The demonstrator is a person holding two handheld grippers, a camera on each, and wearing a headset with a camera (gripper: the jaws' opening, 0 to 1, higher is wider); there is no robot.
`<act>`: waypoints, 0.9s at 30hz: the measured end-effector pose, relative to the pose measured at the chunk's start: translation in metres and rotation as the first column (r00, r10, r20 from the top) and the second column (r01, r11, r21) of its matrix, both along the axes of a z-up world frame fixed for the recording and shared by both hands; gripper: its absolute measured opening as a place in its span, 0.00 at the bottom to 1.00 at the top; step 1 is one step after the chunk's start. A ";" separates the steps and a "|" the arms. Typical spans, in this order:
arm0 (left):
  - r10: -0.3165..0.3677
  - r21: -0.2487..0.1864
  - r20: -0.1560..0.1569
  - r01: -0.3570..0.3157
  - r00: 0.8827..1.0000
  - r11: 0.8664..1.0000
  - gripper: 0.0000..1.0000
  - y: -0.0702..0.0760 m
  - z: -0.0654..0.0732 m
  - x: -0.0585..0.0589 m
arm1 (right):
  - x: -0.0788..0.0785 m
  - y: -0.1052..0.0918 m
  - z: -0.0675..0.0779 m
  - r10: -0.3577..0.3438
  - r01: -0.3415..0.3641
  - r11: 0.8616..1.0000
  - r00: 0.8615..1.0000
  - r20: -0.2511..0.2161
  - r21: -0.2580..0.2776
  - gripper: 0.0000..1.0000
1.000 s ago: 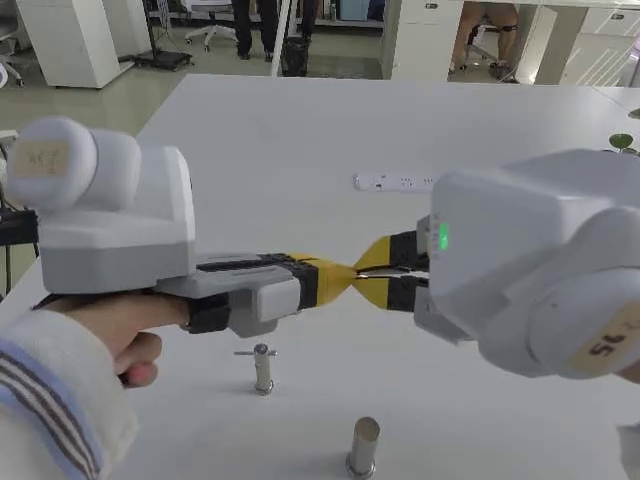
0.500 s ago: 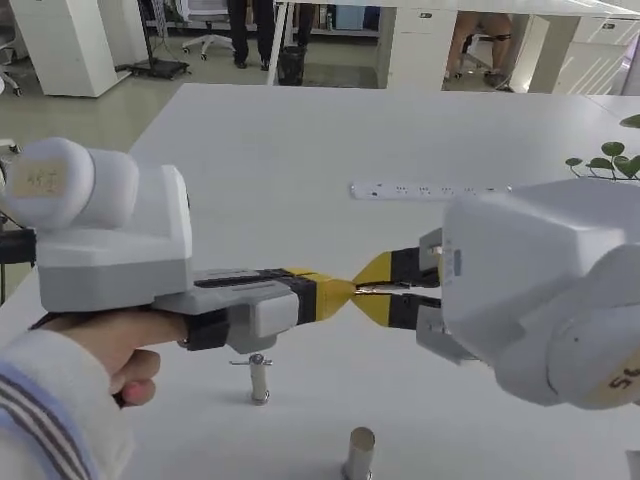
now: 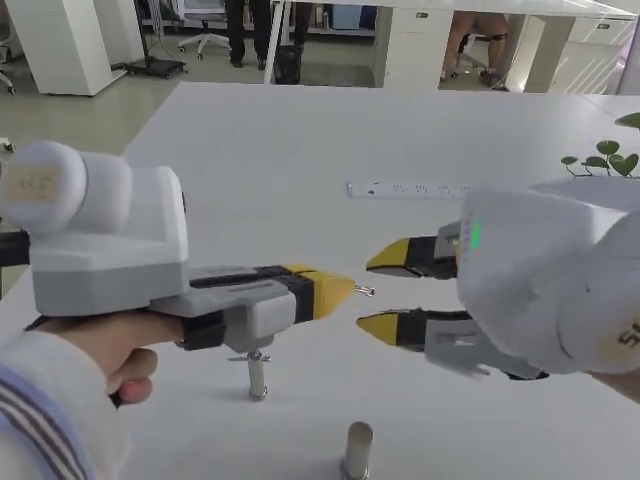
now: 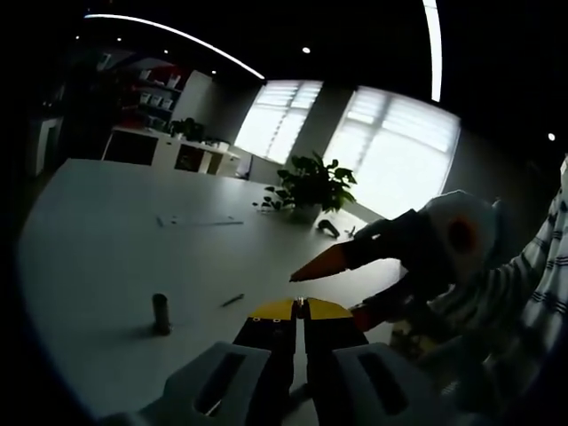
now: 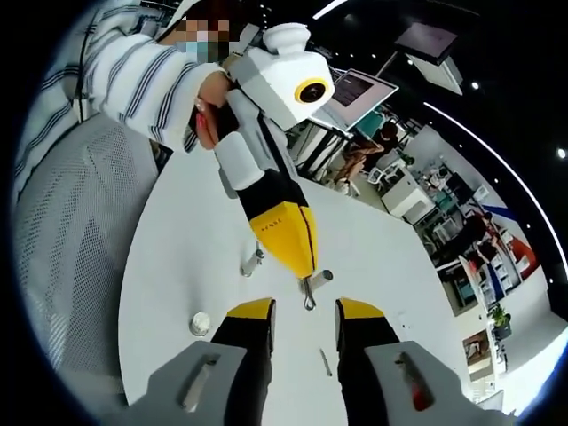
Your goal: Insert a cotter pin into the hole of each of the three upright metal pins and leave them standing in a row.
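The right gripper has spread its fingers apart and let go; the left gripper alone clamps the cotter pin; handover done, insertion next.

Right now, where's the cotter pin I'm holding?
In the head view, the cotter pin juts from the tips of the shut left gripper, facing the open right gripper, above the table.

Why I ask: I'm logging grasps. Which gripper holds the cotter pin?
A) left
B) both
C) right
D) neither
A: the cotter pin sticks out of the shut yellow jaws of the left gripper, while the right gripper stands open, clear of it.
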State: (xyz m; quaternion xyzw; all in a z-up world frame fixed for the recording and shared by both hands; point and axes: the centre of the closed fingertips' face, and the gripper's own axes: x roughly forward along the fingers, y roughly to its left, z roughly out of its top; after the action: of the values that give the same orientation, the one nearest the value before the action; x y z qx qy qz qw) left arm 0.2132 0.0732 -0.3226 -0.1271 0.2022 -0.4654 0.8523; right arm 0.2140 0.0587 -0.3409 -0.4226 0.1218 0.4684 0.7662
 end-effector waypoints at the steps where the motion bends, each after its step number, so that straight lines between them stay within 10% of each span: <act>1: 0.000 0.003 0.009 0.000 1.000 1.000 0.00 0.001 0.000 0.000 | 0.001 -0.001 0.000 -0.010 0.010 1.000 1.000 -0.004 0.003 0.26; 15: -0.061 0.041 0.164 0.055 0.985 0.998 0.00 -0.001 0.009 -0.008 | -0.007 -0.006 -0.009 -0.024 0.038 0.997 0.983 -0.182 0.071 0.27; 27: -0.189 0.088 0.304 0.170 0.934 0.981 0.00 -0.012 0.015 -0.026 | -0.019 -0.006 -0.016 0.014 0.010 0.996 0.963 -0.268 0.087 0.21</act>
State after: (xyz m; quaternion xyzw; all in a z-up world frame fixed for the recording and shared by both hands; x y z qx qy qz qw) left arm 0.1867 0.0615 -0.3081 -0.0075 0.0901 -0.5493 0.8307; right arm 0.1951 0.0525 -0.3573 -0.3216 0.2033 0.5270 0.7600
